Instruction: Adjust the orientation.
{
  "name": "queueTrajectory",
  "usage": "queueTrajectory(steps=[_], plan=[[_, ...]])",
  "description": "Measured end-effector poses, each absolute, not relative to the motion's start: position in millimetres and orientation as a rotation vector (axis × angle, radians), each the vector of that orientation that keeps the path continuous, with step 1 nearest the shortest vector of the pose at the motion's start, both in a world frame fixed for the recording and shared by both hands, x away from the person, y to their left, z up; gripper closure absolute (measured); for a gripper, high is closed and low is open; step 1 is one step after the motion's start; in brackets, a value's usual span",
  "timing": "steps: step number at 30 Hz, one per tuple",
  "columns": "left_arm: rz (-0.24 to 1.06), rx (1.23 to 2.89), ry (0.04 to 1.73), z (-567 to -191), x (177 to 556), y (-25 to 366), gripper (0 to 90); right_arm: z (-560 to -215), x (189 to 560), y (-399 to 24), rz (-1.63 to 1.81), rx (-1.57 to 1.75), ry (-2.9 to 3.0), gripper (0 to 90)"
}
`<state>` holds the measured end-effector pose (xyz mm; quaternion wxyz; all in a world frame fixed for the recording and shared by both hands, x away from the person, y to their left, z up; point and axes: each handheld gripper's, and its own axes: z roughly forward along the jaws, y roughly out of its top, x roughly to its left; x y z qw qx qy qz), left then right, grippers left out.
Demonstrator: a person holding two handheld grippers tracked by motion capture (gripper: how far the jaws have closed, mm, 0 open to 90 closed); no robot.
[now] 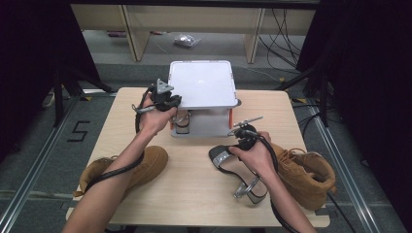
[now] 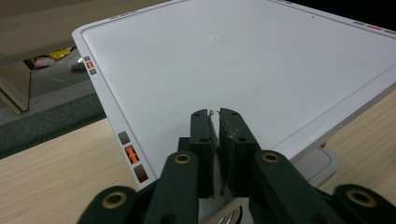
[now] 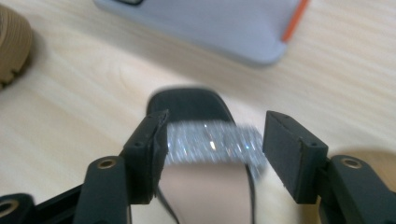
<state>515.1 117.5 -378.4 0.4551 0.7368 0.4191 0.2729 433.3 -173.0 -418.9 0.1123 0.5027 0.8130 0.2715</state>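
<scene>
Hovering open over the glitter sandal

Lying on the table (image 1: 194, 184) just in front of the white rack (image 1: 202, 83), the black sandal (image 1: 233, 170) points its toe at that rack, its block heel toward you. Your right gripper (image 3: 212, 149) straddles the glitter strap (image 3: 210, 142), jaws spread and not pressing; your hand covers the sandal's middle. Tan boots flank it: one (image 1: 311, 177) just right, another (image 1: 136, 167) well left. Your left gripper (image 2: 219, 128) is clenched on nothing visible, at the rack's left front corner.

A black "5" is marked on the floor (image 1: 77, 131).
</scene>
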Motion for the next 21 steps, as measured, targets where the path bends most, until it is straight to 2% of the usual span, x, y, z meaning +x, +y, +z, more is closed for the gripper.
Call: queueTrajectory(steps=[1, 10, 21], plan=[[0.676, 1.821, 1.03, -379, 515, 117, 88.9, -418, 428, -178, 0.797, 1.509, 2.384, 40.2], [0.689, 1.811, 1.042, -380, 513, 115, 89.5, -417, 406, -210, 0.712, 1.498, 2.428, 37.4], [0.671, 1.817, 1.045, -379, 515, 116, 89.6, -414, 395, -219, 0.649, 1.547, 2.472, 35.6]])
